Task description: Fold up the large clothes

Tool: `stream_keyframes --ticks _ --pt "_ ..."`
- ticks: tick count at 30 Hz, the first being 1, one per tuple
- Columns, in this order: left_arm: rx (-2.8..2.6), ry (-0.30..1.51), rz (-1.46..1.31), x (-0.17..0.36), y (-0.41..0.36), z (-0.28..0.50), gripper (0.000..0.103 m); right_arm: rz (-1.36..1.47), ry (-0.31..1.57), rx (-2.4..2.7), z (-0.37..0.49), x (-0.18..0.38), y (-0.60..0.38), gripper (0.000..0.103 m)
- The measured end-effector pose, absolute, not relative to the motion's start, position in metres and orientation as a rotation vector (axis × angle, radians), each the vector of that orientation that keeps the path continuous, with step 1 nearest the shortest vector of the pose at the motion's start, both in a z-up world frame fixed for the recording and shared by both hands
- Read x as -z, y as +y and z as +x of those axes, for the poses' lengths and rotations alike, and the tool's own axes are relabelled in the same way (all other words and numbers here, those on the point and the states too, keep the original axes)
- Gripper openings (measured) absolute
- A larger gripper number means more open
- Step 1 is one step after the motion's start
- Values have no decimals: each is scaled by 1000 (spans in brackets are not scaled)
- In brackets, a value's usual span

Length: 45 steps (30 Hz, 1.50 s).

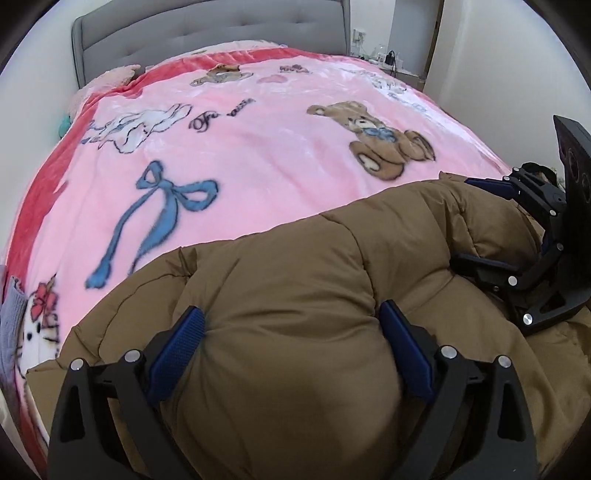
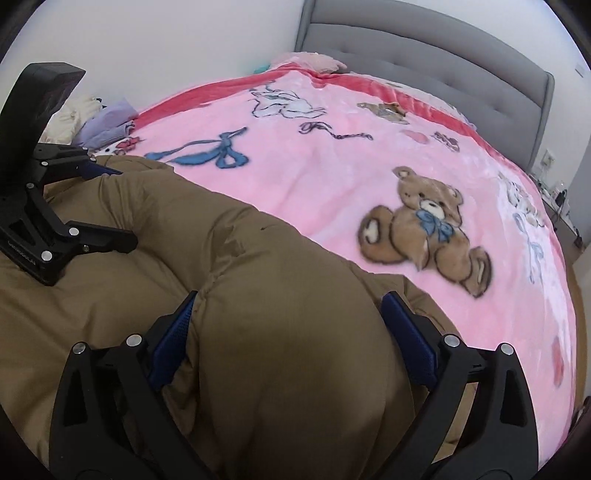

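A puffy brown jacket (image 1: 295,277) (image 2: 258,258) lies bunched at the near edge of the bed, on a pink cartoon blanket (image 1: 258,147) (image 2: 332,166). My left gripper (image 1: 291,332) (image 2: 127,206) has a thick roll of the jacket pinched between its blue pads, with creases fanning out from the left pad. My right gripper (image 2: 288,325) (image 1: 460,221) stands very wide around another bulge of the jacket. Its left pad touches the fabric and its right pad sits beside it without squeezing. The two grippers are side by side, both angled down at the jacket's far fold.
A grey padded headboard (image 1: 214,33) (image 2: 424,55) stands at the far end of the bed. A pile of lilac and cream clothes (image 2: 99,118) lies at the left side by the wall. A nightstand with small items (image 1: 391,62) (image 2: 557,195) is at the far right.
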<state>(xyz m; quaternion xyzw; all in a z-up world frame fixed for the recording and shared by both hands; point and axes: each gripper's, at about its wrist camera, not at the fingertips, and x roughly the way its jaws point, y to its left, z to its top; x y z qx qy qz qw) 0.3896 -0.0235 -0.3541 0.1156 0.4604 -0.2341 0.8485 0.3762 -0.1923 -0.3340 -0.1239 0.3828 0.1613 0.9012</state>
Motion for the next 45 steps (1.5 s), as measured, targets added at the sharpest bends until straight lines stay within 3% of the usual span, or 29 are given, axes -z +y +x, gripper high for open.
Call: stream_keyframes --ticks 3,7,9,12,15,19,30,33,35,37,39,45 --pt "525 918 318 331 -20 375 93 -295 717 -321 360 312 -194 90" --pt "575 709 232 280 11 307 93 -181 488 -359 298 260 -206 92" --pt "607 725 203 280 20 282 93 -139 448 -426 260 247 -205 94" --pt "596 828 253 313 22 252 93 -186 512 -481 230 265 -193 94" --pt "549 925 82 339 35 251 93 -311 623 -488 222 302 -179 94" --pt "520 927 107 351 27 254 94 -387 675 -435 224 337 -178 94" --pt "405 1007 214 363 5 259 96 -466 797 -352 237 365 -164 96" --pt "338 1032 253 339 -2 247 96 -497 861 -319 238 353 -155 94" --pt "335 983 257 313 5 227 95 -511 825 -254 223 328 -146 85" --pt "318 885 232 283 26 195 95 -478 772 -237 198 300 -140 86" --pt "281 847 179 258 58 155 96 -444 743 -213 159 271 -137 95" --pt "177 931 84 251 161 55 98 -336 887 -19 40 238 -159 95"
